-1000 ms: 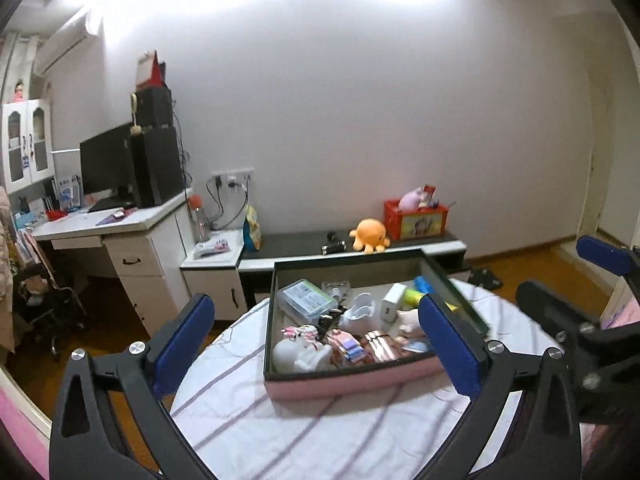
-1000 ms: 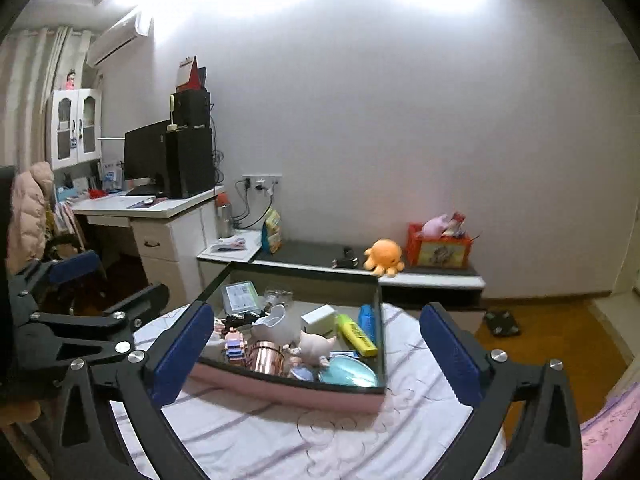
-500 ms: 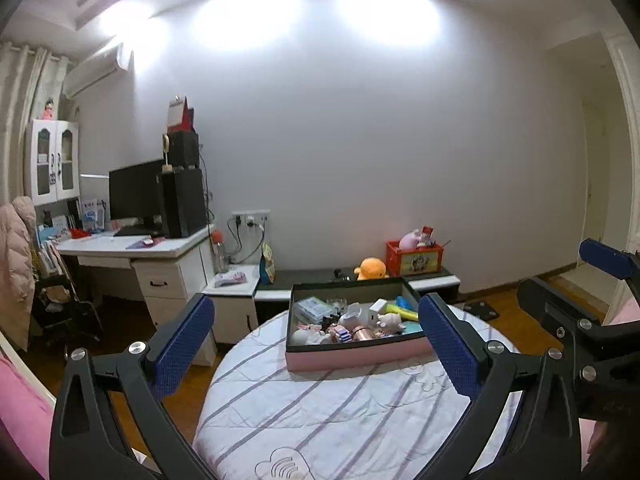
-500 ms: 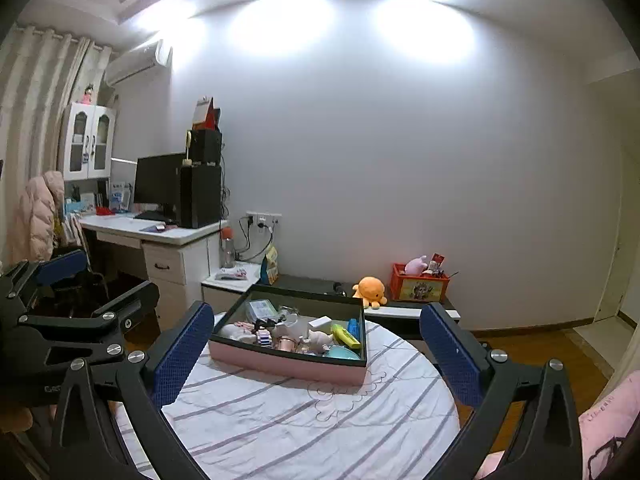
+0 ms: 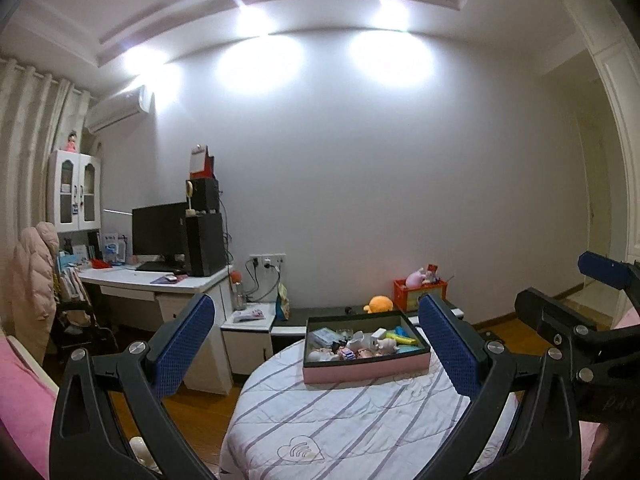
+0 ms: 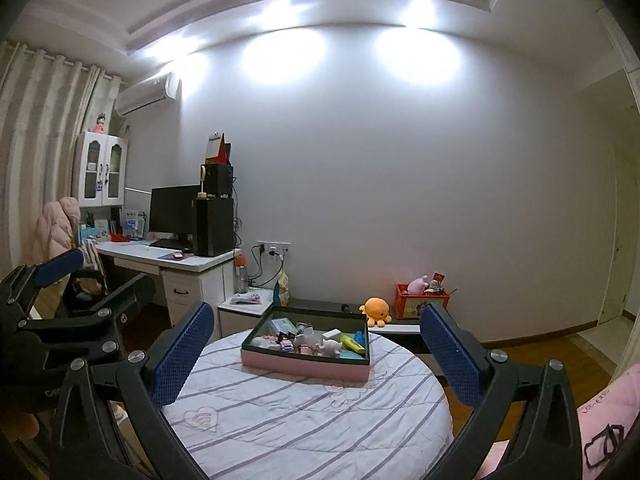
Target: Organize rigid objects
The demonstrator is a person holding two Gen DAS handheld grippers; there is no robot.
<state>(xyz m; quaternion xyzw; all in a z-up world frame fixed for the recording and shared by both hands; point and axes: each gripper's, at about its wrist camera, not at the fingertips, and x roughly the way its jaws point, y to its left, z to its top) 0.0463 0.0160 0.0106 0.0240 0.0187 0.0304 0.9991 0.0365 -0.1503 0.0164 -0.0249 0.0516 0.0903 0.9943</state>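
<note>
- Shallow pink-sided tray with dark rim (image 5: 366,368) (image 6: 306,366), packed with small rigid items (pale figurines, white box, yellow and blue pieces), sits on far part of round table; looks much smaller and farther off than 1.0 s ago, when it filled the space between the fingers.
- Contents look unchanged; too small now to tell apart in detail.
- Left gripper (image 5: 316,350): blue-padded fingers spread wide, nothing between them, well back from tray.
- Right gripper (image 6: 316,354): same, jaws wide apart and empty, also pulled back and raised.
- Each gripper visible at edge of the other's view.
- Round table with white purple-striped quilted cloth (image 5: 360,420) (image 6: 312,412): far more of the cloth showing than before.
- Ceiling spotlights and cornice now in frame.
- Behind: low dark bench with orange plush octopus (image 6: 375,309) and red storage box (image 6: 420,300); white desk with black monitor (image 6: 174,216) on left; wall air conditioner (image 6: 146,94); wood floor.
</note>
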